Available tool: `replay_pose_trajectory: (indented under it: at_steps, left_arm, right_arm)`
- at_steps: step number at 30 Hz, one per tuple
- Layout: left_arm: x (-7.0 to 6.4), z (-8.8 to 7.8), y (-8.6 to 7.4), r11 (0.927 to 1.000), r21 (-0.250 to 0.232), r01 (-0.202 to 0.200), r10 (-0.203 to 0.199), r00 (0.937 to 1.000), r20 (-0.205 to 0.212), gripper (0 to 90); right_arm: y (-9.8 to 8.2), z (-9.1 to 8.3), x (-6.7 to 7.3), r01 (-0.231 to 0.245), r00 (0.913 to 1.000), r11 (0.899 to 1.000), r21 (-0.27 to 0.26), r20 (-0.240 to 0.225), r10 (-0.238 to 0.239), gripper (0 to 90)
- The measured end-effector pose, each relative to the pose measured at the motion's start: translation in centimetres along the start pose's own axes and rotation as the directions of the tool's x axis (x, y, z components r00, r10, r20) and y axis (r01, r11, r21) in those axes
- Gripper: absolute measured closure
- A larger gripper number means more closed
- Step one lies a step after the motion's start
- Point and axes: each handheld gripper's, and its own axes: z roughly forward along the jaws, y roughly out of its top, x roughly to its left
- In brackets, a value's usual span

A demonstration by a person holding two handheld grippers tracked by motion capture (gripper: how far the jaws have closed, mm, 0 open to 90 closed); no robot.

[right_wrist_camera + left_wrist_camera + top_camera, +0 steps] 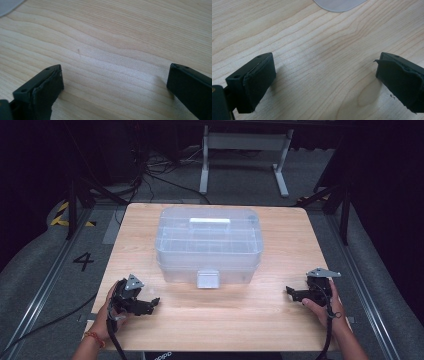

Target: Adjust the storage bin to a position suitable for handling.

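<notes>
Two grippers rest low over the wooden table (280,285), each held in one of the person's hands, and both stand with their jaws spread wide and nothing between them but bare wood. The left gripper (150,304) sits at the near left part of the table and the right gripper (292,292) at the near right, well apart from each other. The clear plastic box (209,242), lid shut and grey latch (207,279) facing the person, stands between and beyond them, ahead and to the right of the left gripper, ahead and to the left of the right one, touched by neither.
</notes>
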Motion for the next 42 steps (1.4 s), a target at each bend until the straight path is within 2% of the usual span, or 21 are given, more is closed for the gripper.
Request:
replay_pose_trajectory:
  at_steps: [2,5,10,11,16,18,22,24,26,30,31,33,34,35,37,38,42]
  left_arm:
    - [0.0,0.0,0.0,1.0,0.002,-0.002,0.002,1.0,-0.003,3.0]
    - [0.0,0.0,0.0,1.0,0.006,0.005,-0.005,1.0,-0.001,2.0]
    - [0.3,0.0,0.0,0.9999,0.009,-0.015,0.015,0.9998,0.016,1.4]
    - [0.5,0.1,0.1,0.9995,0.007,-0.031,0.031,0.9994,0.012,1.1]
    - [0.6,0.1,0.2,0.9994,0.013,-0.031,0.031,0.9991,0.031,0.5]
    - [0.6,0.1,0.2,0.9994,0.013,-0.031,0.03,0.9991,0.031,0.5]
    - [0.6,0.1,0.2,0.9995,0.013,-0.031,0.03,0.9991,0.031,0.5]
    - [0.6,0.1,0.2,0.9994,0.013,-0.031,0.031,0.999,0.031,0.5]
    - [0.7,0.2,0.2,0.9993,0.011,-0.036,0.036,0.9989,0.031,0.5]
    - [0.8,0.2,0.3,0.999,0.007,-0.045,0.044,0.9985,0.033,0.5]
    - [0.8,0.2,0.3,0.9988,0.014,-0.047,0.046,0.9982,0.039,0.5]
    - [0.9,0.3,0.4,0.9985,0.017,-0.051,0.05,0.9977,0.045,0.5]
    - [1.0,0.3,0.4,0.998,0.013,-0.062,0.061,0.9973,0.04,0.5]
    - [0.9,0.3,0.4,0.9987,0.014,-0.049,0.048,0.9978,0.045,0.5]
    - [1.0,0.3,0.4,0.9981,0.013,-0.06,0.06,0.9974,0.041,0.5]
    - [0.9,0.3,0.4,0.9986,0.016,-0.051,0.05,0.9978,0.044,0.5]
    - [1.0,0.3,0.4,0.9984,0.014,-0.055,0.054,0.9976,0.044,0.5]
  right_arm:
    - [0.2,-0.2,-0.1,0.008,0.9999,1.0,0.028,-0.008,-0.008,1.6]
    - [0.0,-0.2,-0.3,0.025,0.9994,1.0,0.016,-0.024,-0.024,1.8]
    - [-0.1,-0.2,-0.3,0.026,0.9992,1.0,0.007,-0.029,-0.026,2.1]
    - [-0.1,-0.2,-0.3,0.026,0.9992,1.0,0.007,-0.031,-0.026,2.2]
    - [0.0,-0.2,-0.4,0.033,0.9987,0.999,0.011,-0.04,-0.033,2.6]
    - [0.1,-0.2,-0.5,0.035,0.9984,0.999,0.012,-0.044,-0.034,4.6]
    - [0.1,-0.5,-0.6,0.055,0.9956,0.998,-0.009,-0.076,-0.056,18.8]
    - [0.1,-0.6,-0.8,0.053,0.9944,0.999,-0.014,-0.091,-0.054,19.8]
    - [0.3,-0.8,-0.8,0.065,0.9941,0.998,-0.017,-0.086,-0.066,20.6]
    - [1.2,-2.0,-0.8,0.079,0.9929,0.994,-0.069,-0.084,-0.085,21.6]
    - [1.7,-2.3,-0.8,0.072,0.9923,0.994,-0.08,-0.095,-0.08,21.5]
    - [2.4,-2.7,-0.7,0.091,0.9901,0.991,-0.097,-0.098,-0.101,22.3]
    - [3.0,-3.1,-0.4,0.099,0.9882,0.989,-0.111,-0.106,-0.11,23.3]
    - [3.6,-3.4,-0.2,0.103,0.9861,0.987,-0.126,-0.117,-0.118,24.2]
    - [4.5,-3.9,0.4,0.125,0.9807,0.981,-0.148,-0.131,-0.145,25.7]
    - [4.9,-4.0,0.7,0.133,0.9785,0.979,-0.157,-0.136,-0.155,26.7]
    - [7.0,-4.8,1.8,0.172,0.9695,0.967,-0.188,-0.141,-0.2,28.6]
